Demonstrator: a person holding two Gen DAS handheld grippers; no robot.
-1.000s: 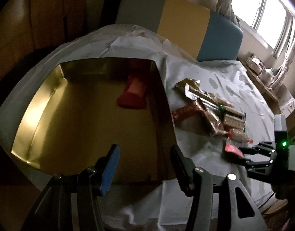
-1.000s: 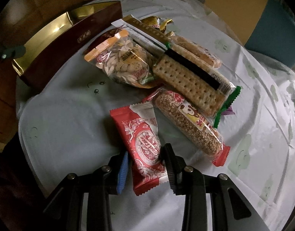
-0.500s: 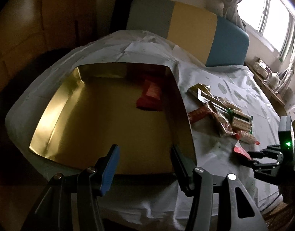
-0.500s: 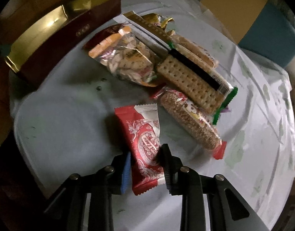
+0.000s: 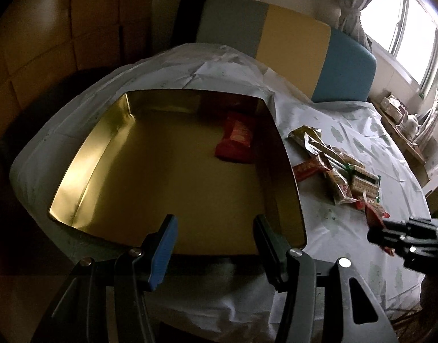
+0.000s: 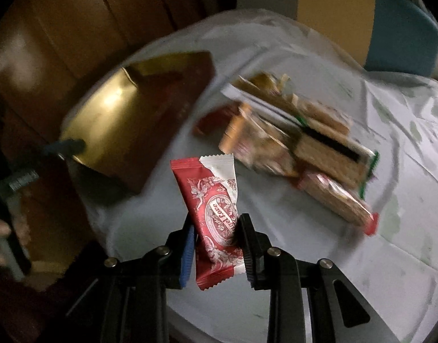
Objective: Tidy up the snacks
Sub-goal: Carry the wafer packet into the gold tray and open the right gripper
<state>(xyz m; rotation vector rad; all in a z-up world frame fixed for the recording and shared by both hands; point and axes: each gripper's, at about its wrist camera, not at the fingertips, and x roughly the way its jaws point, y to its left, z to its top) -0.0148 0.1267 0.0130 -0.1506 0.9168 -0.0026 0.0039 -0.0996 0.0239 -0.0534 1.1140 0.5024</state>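
My right gripper (image 6: 216, 223) is shut on a red-and-white wafer packet (image 6: 210, 194), which hangs lifted above the white tablecloth (image 6: 304, 271). Beyond it a pile of snack packets (image 6: 304, 143) lies blurred on the cloth. The open gold-lined box (image 5: 84, 154) sits at the table's left side with one red packet (image 5: 236, 140) near its far right corner. Over the box's near edge my left gripper (image 5: 214, 223) stands open with nothing between its fingers. In the left wrist view the right gripper (image 5: 390, 237) shows at the right edge, below the pile (image 5: 341, 174).
A bench back in grey, yellow and blue panels (image 5: 293, 40) stands behind the table. A bright window (image 5: 413, 28) and a shelf with a teapot (image 5: 410, 123) are at the far right. Wooden panelling lines the left side.
My right gripper closed on the red wafer packet and lifted it off the cloth, swinging toward the box. The left gripper drifted slightly and stayed open.
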